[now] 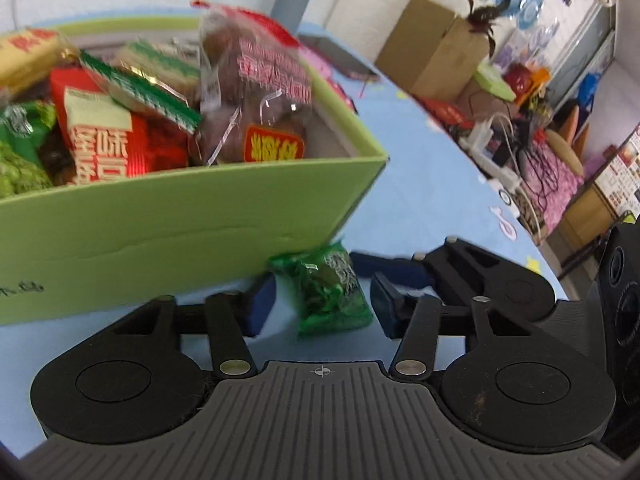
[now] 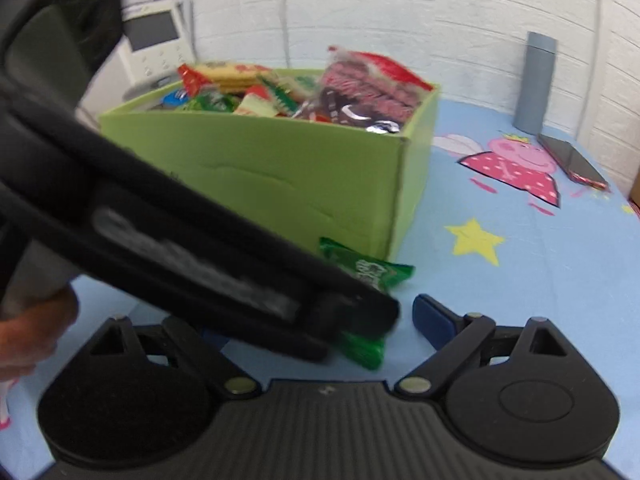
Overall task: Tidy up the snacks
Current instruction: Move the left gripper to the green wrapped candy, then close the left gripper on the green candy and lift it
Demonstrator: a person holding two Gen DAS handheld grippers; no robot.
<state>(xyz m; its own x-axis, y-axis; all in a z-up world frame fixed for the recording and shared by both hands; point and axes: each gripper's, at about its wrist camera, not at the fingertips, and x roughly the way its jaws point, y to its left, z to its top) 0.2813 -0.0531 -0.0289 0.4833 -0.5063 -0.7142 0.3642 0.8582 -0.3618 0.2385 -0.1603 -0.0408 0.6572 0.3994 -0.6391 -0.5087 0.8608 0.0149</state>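
Parted jaws on the left gripper (image 1: 320,308), blue pads (image 1: 260,304) standing either side of a green snack packet (image 1: 332,296) without clearly pressing it; close on the 3 o'clock side, a visible gap on the 9 o'clock side, though blurred. Packet flat on the light blue tablecloth (image 1: 432,184), dead centre of the left wrist view, just beside the near corner of a green cardboard box (image 1: 180,220). Box at 10 o'clock, heaped with snacks: a clear bag of brown pieces with a red label (image 1: 256,100) at the top, a red packet (image 1: 120,144) toward 9 o'clock. Far off at 1 o'clock, a brown carton (image 1: 432,48) among clutter. From the right wrist view, wide-open jaws on the right gripper (image 2: 320,328), holding nothing; blue right pad (image 2: 434,318) bare at 4 o'clock of centre, left pad mostly hidden behind the left gripper's black body, slanting down from 10 o'clock onto the same green packet (image 2: 368,270). Packet just ahead of the right jaws, touching neither visible pad, against the box wall (image 2: 280,184). Bare hand (image 2: 28,336) at 9 o'clock. Yellow star print (image 2: 476,240) at 3 o'clock, pink pig print (image 2: 516,168) and a phone (image 2: 572,160) at 2 o'clock, grey cylinder flask (image 2: 538,84) upright at 1 o'clock by the white brick wall.
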